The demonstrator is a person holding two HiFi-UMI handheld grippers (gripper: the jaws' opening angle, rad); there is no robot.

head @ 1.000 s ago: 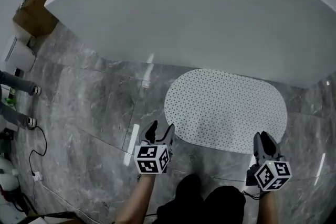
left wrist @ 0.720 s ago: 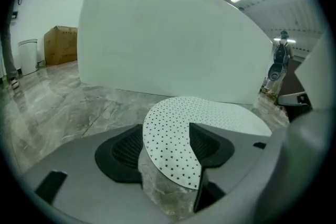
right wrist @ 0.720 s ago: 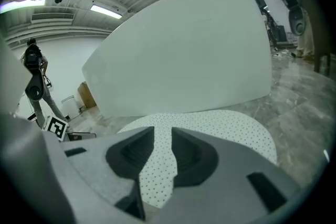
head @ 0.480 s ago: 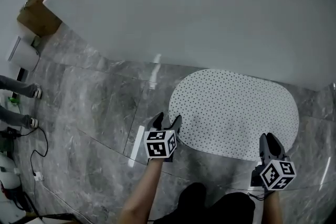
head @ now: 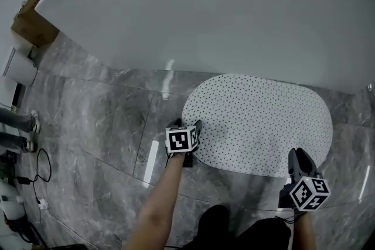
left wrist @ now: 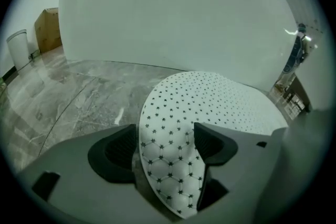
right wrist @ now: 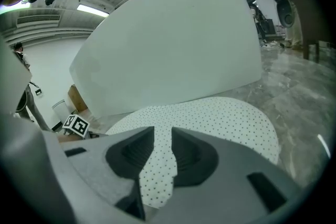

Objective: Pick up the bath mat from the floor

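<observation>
Left gripper has advanced since half a second ago and now sits on the near left end of the mat; the right gripper has scarcely shifted. Bathtub wall stands beyond both grippers, grey marble floor beneath them. Bath mat, white, dotted, oval, lies flat on the floor between tub and grippers. Its long axis runs from the left gripper off to that gripper's right, alongside the tub, rounded ends pointing left and right. Left jaws stand wide apart, straddling the mat's rounded end, not closed on it. Right jaws show only a narrow gap, at the mat's near edge, holding nothing. Judgement: the lower left jaw should slide under the rim before closing, and the right needs opening wider; both should lift together so the mat hangs evenly.
</observation>
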